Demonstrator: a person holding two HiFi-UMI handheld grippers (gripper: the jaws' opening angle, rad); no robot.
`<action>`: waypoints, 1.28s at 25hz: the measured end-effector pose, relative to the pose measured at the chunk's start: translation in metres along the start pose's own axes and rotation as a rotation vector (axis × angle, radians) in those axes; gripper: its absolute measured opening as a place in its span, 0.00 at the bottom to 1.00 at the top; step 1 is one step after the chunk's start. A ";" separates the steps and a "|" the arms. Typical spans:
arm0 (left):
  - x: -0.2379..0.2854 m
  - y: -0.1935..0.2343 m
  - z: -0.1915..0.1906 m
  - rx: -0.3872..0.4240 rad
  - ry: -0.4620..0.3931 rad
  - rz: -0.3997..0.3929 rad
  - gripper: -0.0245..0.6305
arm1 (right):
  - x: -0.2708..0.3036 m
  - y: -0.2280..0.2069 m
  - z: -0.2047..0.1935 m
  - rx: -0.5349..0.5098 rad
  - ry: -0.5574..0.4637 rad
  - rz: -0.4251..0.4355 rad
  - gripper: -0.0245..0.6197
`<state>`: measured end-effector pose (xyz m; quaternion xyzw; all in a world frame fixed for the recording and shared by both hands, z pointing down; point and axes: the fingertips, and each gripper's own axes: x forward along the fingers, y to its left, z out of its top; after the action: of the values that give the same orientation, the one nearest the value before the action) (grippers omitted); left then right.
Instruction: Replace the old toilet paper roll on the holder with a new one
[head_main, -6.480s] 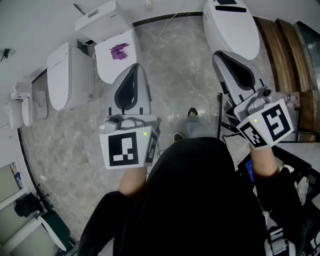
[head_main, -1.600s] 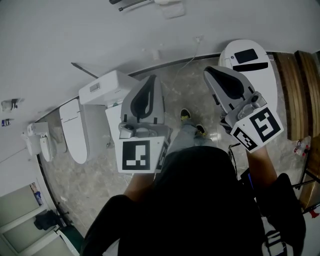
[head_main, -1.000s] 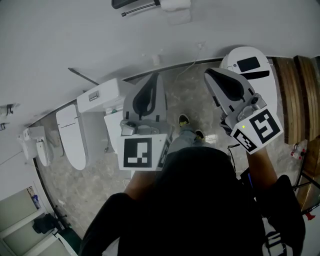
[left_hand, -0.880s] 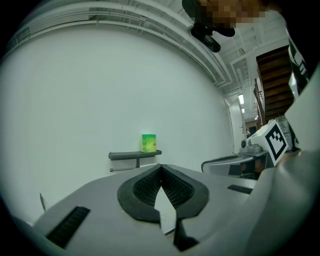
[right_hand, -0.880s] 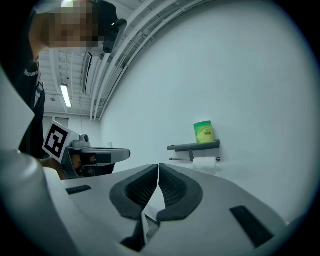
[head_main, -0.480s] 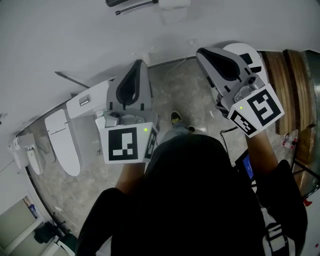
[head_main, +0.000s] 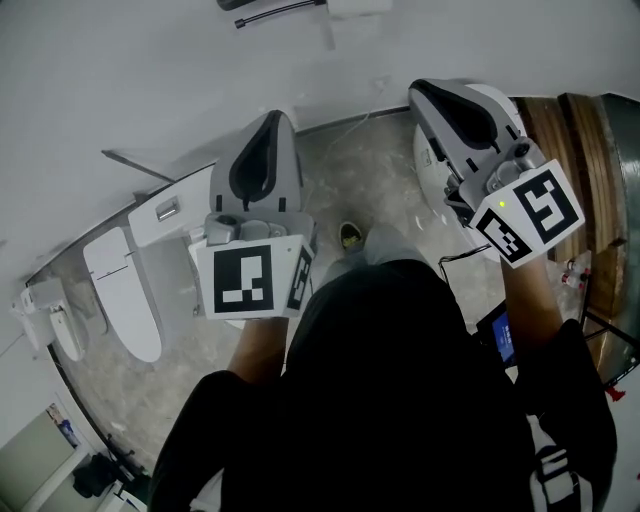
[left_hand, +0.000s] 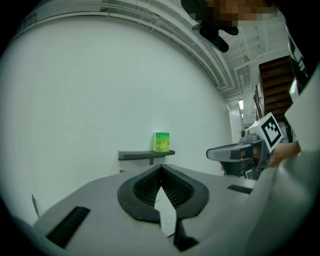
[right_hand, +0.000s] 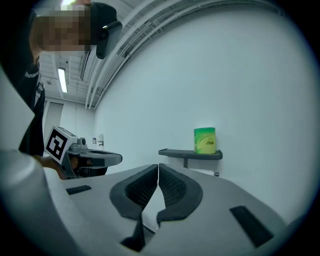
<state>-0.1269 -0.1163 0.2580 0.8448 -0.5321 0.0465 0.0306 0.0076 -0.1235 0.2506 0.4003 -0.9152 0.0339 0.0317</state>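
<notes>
A green-wrapped toilet paper roll stands upright on a dark wall shelf, well ahead of both grippers. In the head view a black bar and a white piece on the wall show at the top edge; I cannot tell whether it is a roll. My left gripper points level at the wall, shut and empty. My right gripper is beside it, also shut with nothing between its jaws.
A white toilet with its tank stands at the left below the left gripper. Another white toilet lies under the right gripper. Brown wooden steps run along the right. The person's shoe is on the marble floor.
Both grippers have moved forward toward the white wall, and the head view has shifted with them. Both have stayed shut and empty.
</notes>
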 end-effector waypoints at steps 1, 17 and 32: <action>0.001 0.001 -0.001 -0.002 0.001 0.000 0.07 | 0.001 0.000 -0.002 0.004 0.002 -0.001 0.07; 0.065 0.006 0.000 0.033 0.031 0.019 0.07 | 0.032 -0.058 -0.017 0.035 0.013 0.010 0.07; 0.163 0.005 0.019 0.101 0.033 0.059 0.07 | 0.084 -0.133 -0.027 -0.262 0.075 0.044 0.07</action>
<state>-0.0605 -0.2667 0.2569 0.8285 -0.5530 0.0881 -0.0049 0.0488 -0.2725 0.2895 0.3711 -0.9185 -0.0702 0.1169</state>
